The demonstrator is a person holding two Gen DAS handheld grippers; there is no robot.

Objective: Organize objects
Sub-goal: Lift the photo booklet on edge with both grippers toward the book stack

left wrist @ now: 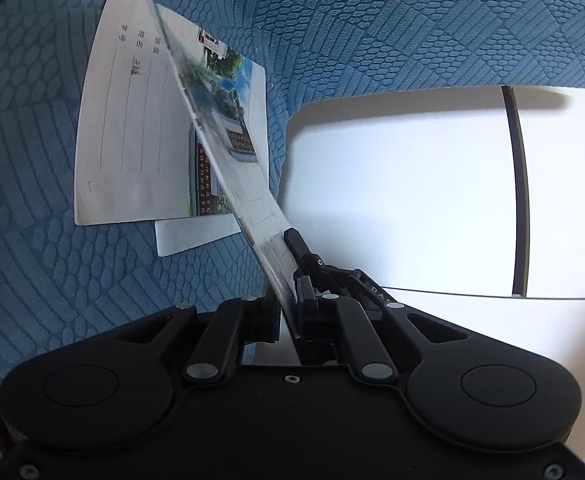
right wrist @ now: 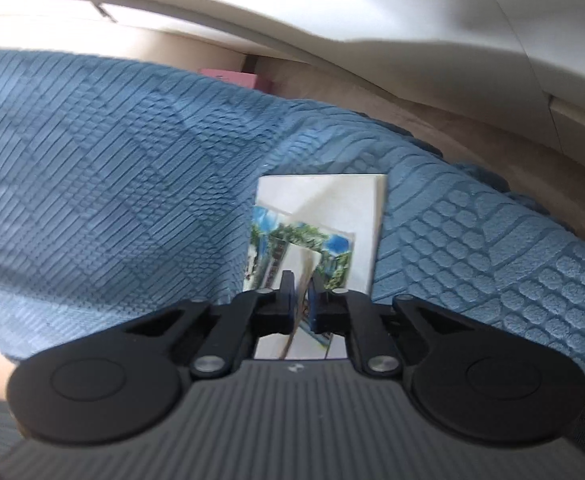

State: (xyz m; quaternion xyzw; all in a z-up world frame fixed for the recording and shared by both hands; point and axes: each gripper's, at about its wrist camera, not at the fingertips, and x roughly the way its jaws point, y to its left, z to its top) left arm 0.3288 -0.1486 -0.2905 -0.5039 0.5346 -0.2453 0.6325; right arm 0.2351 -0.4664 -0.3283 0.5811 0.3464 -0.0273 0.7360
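My left gripper (left wrist: 282, 272) is shut on a photo postcard (left wrist: 212, 128) that stands on edge and slants up and away to the left. Beneath it several cards lie on the blue cloth (left wrist: 372, 20): a white lined card (left wrist: 128, 128), a picture postcard (left wrist: 244, 136) and a plain white card (left wrist: 188, 236). In the right wrist view my right gripper (right wrist: 301, 280) is shut on a thin card (right wrist: 297, 308) seen edge-on. Under it lie a picture postcard (right wrist: 304, 236) and a white card (right wrist: 356, 208).
The textured blue cloth (right wrist: 112, 180) covers most of the surface. A bare white tabletop (left wrist: 412, 180) with a black strip (left wrist: 518, 180) lies to the right. Beyond the cloth's far edge are a pink box (right wrist: 232, 78) and a beige floor (right wrist: 412, 108).
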